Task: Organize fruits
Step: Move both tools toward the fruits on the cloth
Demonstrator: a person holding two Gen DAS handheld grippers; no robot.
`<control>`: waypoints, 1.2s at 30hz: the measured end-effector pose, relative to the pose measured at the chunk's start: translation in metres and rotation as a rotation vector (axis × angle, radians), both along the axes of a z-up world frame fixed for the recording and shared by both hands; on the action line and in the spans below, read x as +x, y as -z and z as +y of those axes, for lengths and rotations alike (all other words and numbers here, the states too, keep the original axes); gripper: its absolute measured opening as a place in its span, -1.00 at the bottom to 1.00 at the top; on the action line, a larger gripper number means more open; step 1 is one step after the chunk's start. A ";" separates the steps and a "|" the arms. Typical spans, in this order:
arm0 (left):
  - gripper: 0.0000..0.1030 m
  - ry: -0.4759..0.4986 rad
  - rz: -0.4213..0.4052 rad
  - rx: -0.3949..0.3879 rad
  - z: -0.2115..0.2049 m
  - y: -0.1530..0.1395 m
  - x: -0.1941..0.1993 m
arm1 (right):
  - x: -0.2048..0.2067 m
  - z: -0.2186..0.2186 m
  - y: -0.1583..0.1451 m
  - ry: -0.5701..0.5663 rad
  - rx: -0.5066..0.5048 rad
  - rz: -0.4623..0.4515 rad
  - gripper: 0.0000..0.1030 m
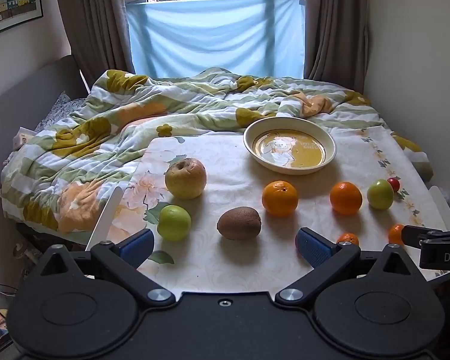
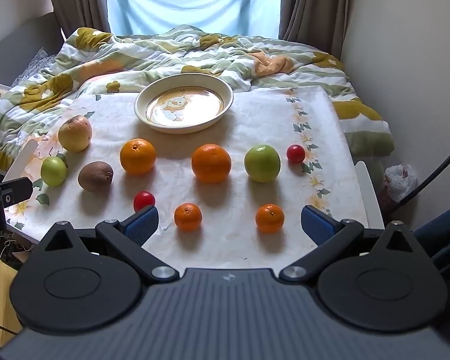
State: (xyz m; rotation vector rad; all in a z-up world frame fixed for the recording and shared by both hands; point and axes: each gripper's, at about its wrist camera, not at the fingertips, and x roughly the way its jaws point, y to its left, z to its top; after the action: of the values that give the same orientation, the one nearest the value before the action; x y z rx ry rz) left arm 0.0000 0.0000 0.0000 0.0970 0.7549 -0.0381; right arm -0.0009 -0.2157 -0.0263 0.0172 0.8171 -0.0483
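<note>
Since nothing's in the bowl (image 2: pixel 184 108) yet, all the fruit sits loose on the table (image 2: pixel 285 114) in front of it: two oranges (image 2: pixel 137 156), two small mandarins (image 2: pixel 187 216), two green apples (image 2: pixel 262 163), a kiwi (image 2: pixel 95 176), a wrinkly yellow apple (image 2: pixel 75 133) and two cherry tomatoes (image 2: pixel 144 200). My guess is they're all round and will roll if nudged, so I'd grab each across its widest middle. Oranges and apples look firm and a bit heavy; kiwi and tomatoes are probably soft, so go gentle there.

My left claw (image 1: pixel 225 244) is wide open with nothing in it, low near the table's front edge, with the kiwi (image 1: pixel 239 223) just ahead between the fingers. Right claw (image 2: pixel 228 221) is also wide open and empty, level, with the two mandarins sitting between its pads (image 2: pixel 141 223). Behind the table there's just the bed with a rumpled quilt (image 2: pixel 111 57).
</note>
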 end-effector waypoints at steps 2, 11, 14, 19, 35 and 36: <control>0.99 0.001 -0.001 -0.003 0.000 0.000 0.000 | 0.000 0.000 0.000 0.000 -0.001 0.001 1.00; 0.99 -0.001 -0.006 -0.012 -0.002 -0.003 -0.001 | -0.002 0.005 -0.002 0.001 -0.007 -0.003 1.00; 0.99 -0.001 -0.005 -0.005 -0.003 -0.002 -0.002 | -0.002 0.005 -0.002 0.002 -0.005 -0.003 1.00; 0.99 0.000 -0.004 0.000 -0.003 -0.002 -0.001 | -0.001 0.005 -0.002 0.001 -0.005 -0.003 1.00; 0.99 -0.003 0.008 -0.001 0.012 0.000 0.000 | -0.002 0.006 -0.002 0.001 -0.009 -0.005 1.00; 0.99 -0.002 0.024 0.003 0.011 0.001 0.000 | -0.003 0.006 -0.002 0.001 -0.009 -0.006 1.00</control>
State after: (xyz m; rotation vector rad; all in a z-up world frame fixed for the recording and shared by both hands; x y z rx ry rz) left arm 0.0000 0.0114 -0.0005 0.0986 0.7788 -0.0361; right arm -0.0034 -0.2094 -0.0241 0.0096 0.8112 -0.0530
